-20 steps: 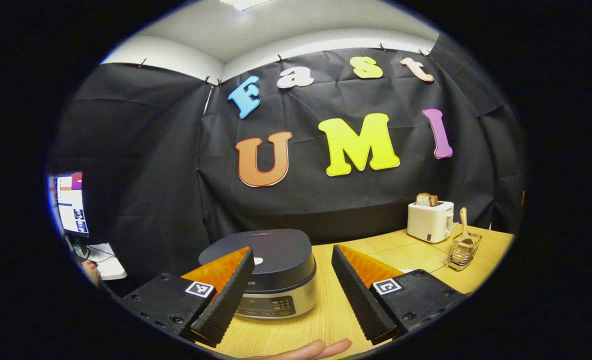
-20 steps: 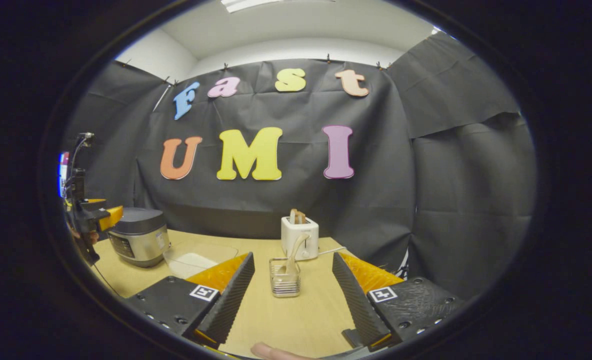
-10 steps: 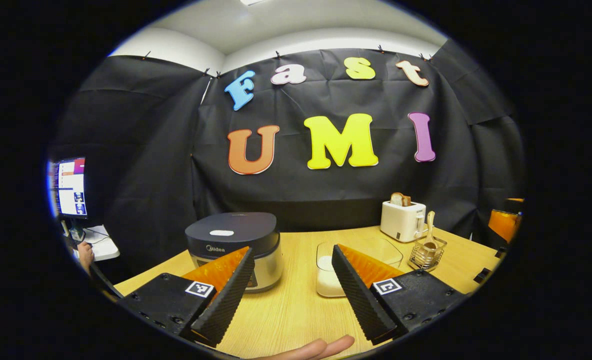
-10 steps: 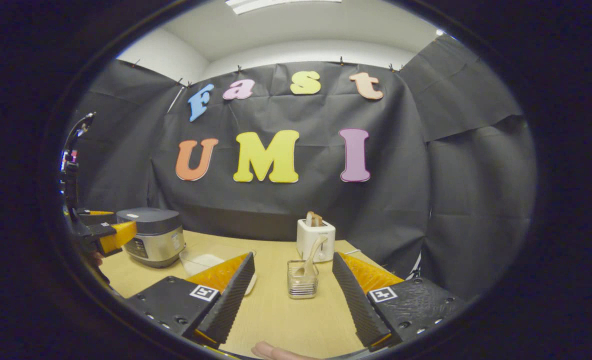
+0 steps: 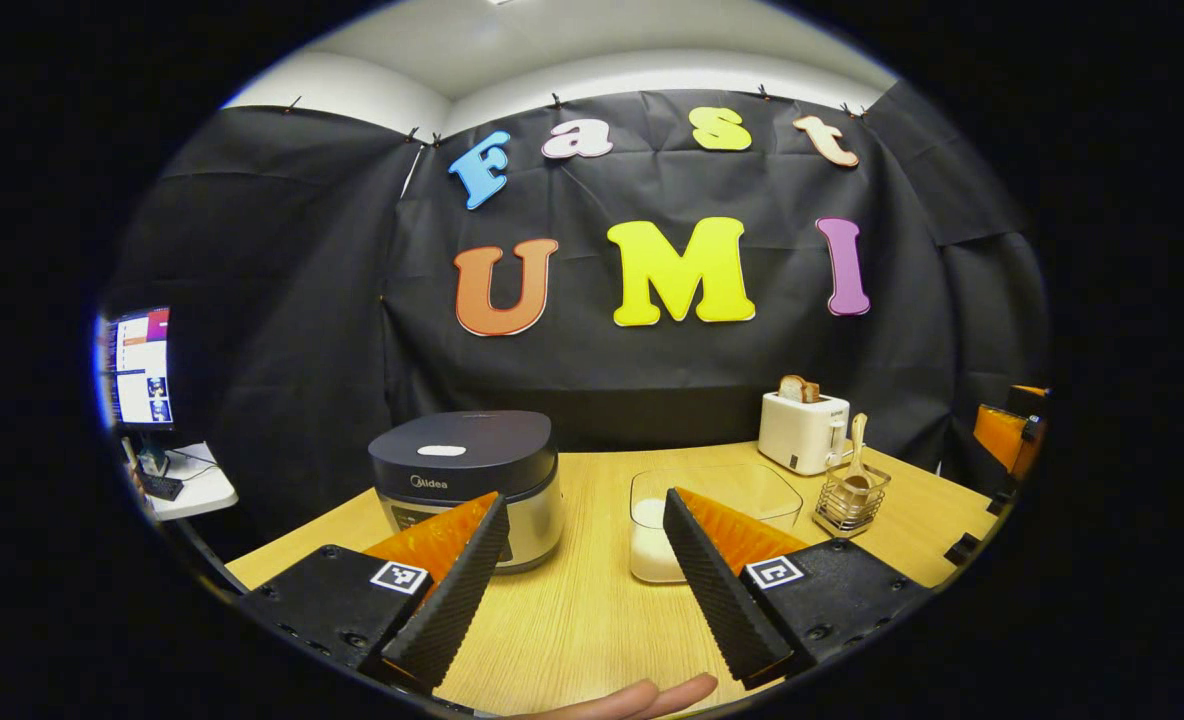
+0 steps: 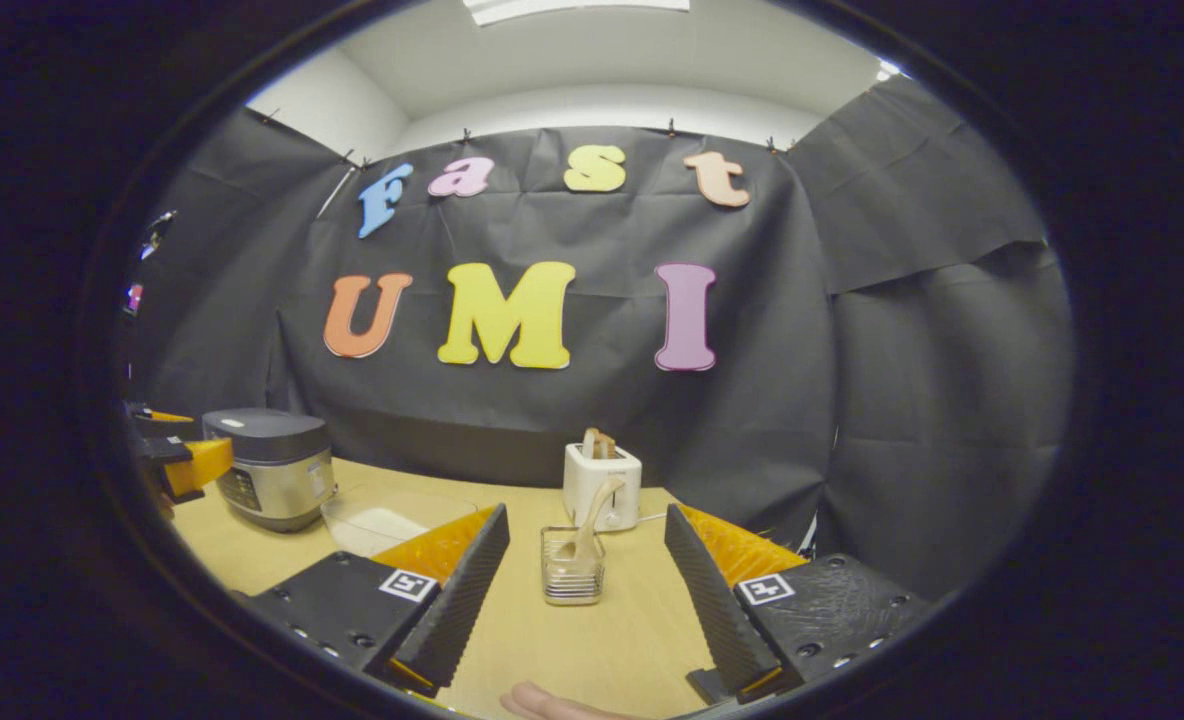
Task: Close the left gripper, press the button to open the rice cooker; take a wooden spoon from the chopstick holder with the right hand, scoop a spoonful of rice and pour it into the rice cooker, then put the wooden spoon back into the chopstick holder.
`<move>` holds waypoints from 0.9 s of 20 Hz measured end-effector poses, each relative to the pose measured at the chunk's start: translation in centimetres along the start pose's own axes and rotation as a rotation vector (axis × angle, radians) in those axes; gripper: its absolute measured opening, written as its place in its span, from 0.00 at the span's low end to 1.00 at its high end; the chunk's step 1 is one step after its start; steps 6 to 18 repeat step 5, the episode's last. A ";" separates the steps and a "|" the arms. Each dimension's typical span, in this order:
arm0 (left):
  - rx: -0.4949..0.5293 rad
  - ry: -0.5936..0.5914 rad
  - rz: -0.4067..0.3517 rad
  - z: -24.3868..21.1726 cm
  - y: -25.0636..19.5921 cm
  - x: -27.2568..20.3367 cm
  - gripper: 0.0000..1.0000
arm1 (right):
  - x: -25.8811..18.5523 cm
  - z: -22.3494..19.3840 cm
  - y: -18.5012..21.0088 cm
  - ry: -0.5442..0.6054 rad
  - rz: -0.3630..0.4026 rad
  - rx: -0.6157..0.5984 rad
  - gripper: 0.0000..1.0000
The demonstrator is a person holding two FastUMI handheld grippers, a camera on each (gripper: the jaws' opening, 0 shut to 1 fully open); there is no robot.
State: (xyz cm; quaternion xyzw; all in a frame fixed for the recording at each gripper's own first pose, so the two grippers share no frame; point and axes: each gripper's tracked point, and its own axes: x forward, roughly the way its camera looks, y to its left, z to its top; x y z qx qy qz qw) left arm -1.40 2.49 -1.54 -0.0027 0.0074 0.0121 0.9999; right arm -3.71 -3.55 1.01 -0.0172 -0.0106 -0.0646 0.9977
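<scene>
The rice cooker (image 5: 467, 480) (image 6: 267, 465), dark lid down, stands at the table's left. A clear box of rice (image 5: 702, 510) (image 6: 387, 520) sits beside it. A wire chopstick holder (image 5: 852, 497) (image 6: 572, 565) keeps the wooden spoon (image 5: 858, 450) (image 6: 592, 510) upright. My left gripper (image 5: 582, 640) is open, held back from the cooker, with nothing between its fingers. My right gripper (image 6: 582, 645) is open too, the holder a little way ahead between its fingers. The left gripper (image 6: 177, 465) also shows at the far left in the right gripper view.
A white toaster (image 5: 802, 432) (image 6: 602, 485) with bread in it stands behind the holder near the wall. A monitor (image 5: 140, 368) sits on a side desk at far left. The wooden table (image 5: 572, 620) spreads under both grippers.
My left gripper has pulled back and up from close over the cooker, so the whole table now shows. The right gripper has shifted only slightly. Both stay open.
</scene>
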 end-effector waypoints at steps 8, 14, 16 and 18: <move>-0.015 -0.074 -0.012 1.3 -1.1 -0.2 0.99 | 1.1 -1.1 1.8 0.003 0.047 -0.062 0.93; -0.015 -0.074 -0.012 1.3 -1.1 -0.2 0.99 | 1.1 -1.1 1.8 0.003 0.047 -0.062 0.93; -0.015 -0.074 -0.012 1.3 -1.1 -0.2 0.99 | 1.1 -1.1 1.8 0.003 0.047 -0.062 0.93; -0.015 -0.074 -0.012 1.3 -1.1 -0.2 0.99 | 1.1 -1.1 1.8 0.003 0.047 -0.062 0.93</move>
